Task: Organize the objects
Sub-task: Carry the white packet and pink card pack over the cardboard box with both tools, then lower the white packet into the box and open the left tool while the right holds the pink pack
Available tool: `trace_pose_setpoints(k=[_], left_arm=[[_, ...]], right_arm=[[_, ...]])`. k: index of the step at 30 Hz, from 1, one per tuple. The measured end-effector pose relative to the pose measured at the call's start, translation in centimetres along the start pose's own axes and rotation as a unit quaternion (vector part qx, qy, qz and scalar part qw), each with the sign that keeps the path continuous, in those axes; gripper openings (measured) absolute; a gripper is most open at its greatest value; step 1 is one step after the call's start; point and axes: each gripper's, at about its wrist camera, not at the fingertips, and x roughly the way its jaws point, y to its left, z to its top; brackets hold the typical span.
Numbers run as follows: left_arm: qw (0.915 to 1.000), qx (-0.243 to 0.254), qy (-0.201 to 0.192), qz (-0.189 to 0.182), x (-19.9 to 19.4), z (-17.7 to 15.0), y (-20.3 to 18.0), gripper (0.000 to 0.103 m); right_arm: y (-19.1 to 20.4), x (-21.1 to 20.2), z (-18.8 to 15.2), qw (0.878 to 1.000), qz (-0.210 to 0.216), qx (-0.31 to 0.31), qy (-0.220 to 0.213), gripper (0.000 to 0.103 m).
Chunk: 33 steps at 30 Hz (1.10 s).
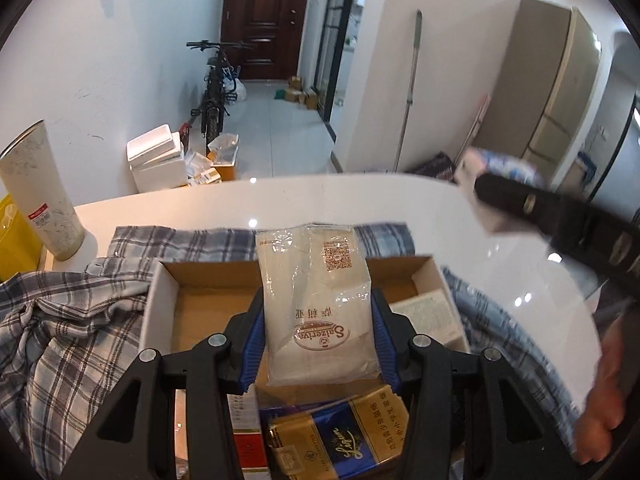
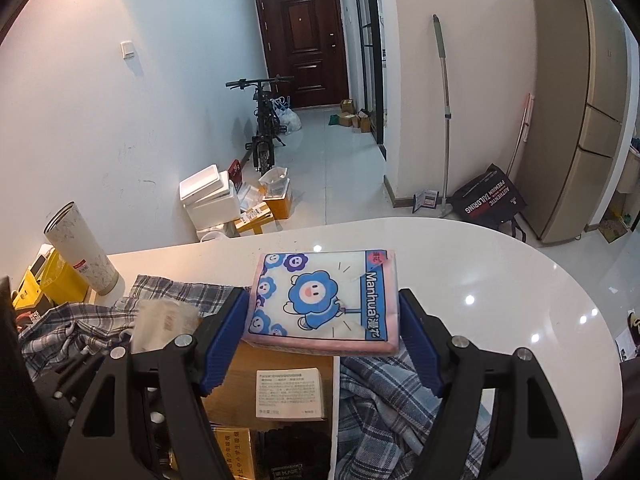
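Cardboard box [image 1: 160,304] on plaid cloth [image 1: 60,320], white table [image 1: 500,264]; left jaws clamp napkin packet [image 1: 320,304], right jaws tissue pack [image 2: 324,296].

I see even indoor lighting in both views; ceiling lamps glint as small white spots on the glossy table [image 2: 500,264]. Fisheye bending and dark vignetting mark the corners. The right gripper [image 1: 520,200] appears motion-blurred.

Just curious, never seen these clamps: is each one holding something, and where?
Left gripper: clear packet, by its long sides. Right gripper: tissue pack, by its two side edges.
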Motion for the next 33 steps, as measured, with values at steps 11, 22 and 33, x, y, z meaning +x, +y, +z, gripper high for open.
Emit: trace_pose_setpoints(k=[11, 22, 33], left_arm=[[0.9973, 0.018, 0.064, 0.03, 3.1, -1.6, -0.6, 0.05], [0.9974, 0.013, 0.069, 0.018, 3.4, -1.5, -0.3, 0.065], [0.9919, -0.012, -0.107, 0.068, -8.5, 2.2, 3.0, 0.089]], right_arm=[[-0.6, 0.1, 0.6, 1.0, 0.002, 0.014, 0.002, 0.073], [-0.9, 0.0, 0.7, 1.0, 0.005, 0.015, 0.001, 0.073], [-0.7, -0.7, 1.0, 1.0, 0.003, 0.021, -0.011, 0.073]])
